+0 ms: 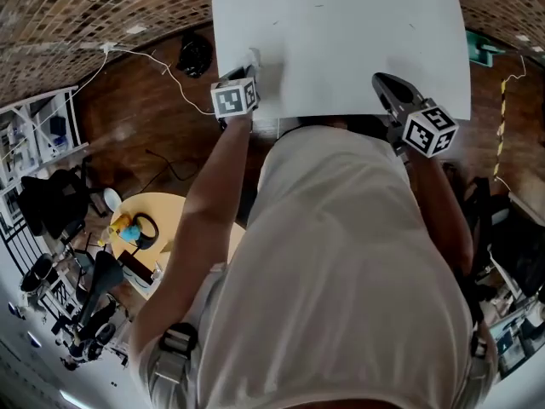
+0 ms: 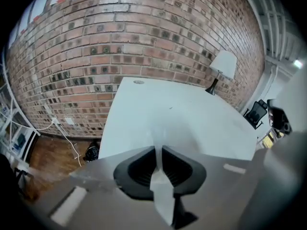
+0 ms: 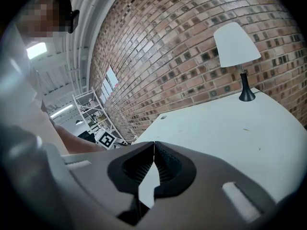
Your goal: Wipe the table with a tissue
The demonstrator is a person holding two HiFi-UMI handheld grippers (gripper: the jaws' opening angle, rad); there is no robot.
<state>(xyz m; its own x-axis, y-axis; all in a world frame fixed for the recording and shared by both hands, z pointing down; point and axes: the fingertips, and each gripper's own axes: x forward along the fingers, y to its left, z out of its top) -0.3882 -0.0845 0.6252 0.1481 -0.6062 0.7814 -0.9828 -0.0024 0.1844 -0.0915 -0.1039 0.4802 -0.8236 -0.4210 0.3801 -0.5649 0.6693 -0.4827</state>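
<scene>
We start with the thin white paper tissue. It is pinched in the left tool, low in the middle of the left gripper view. A narrow strip rises through the seam of the black pads, and a wider flap trails back toward the camera. The jaws stand all but together, with only the sheet between them. We judge that grip tight enough to stop the soft paper slipping out when it is dragged.

In the head view this tool sits left of centre in the upper part of the frame. It is at the near-left corner of the white rectangular surface and tipped steeply down, as if to bring the tissue's free end onto the top. We cannot tell whether the paper touches yet. By our reading the wipe is only about to start, from this corner.

The right tool is closed pad to pad and holds nothing. The white below its seam is the surface beyond. It hovers at the near-right edge, probably held aside so the wiping hand sweeps freely.

Further out, a white-shaded lamp with a black stem stands at a far corner, something to steer around. A red-brown brick wall rises behind.
</scene>
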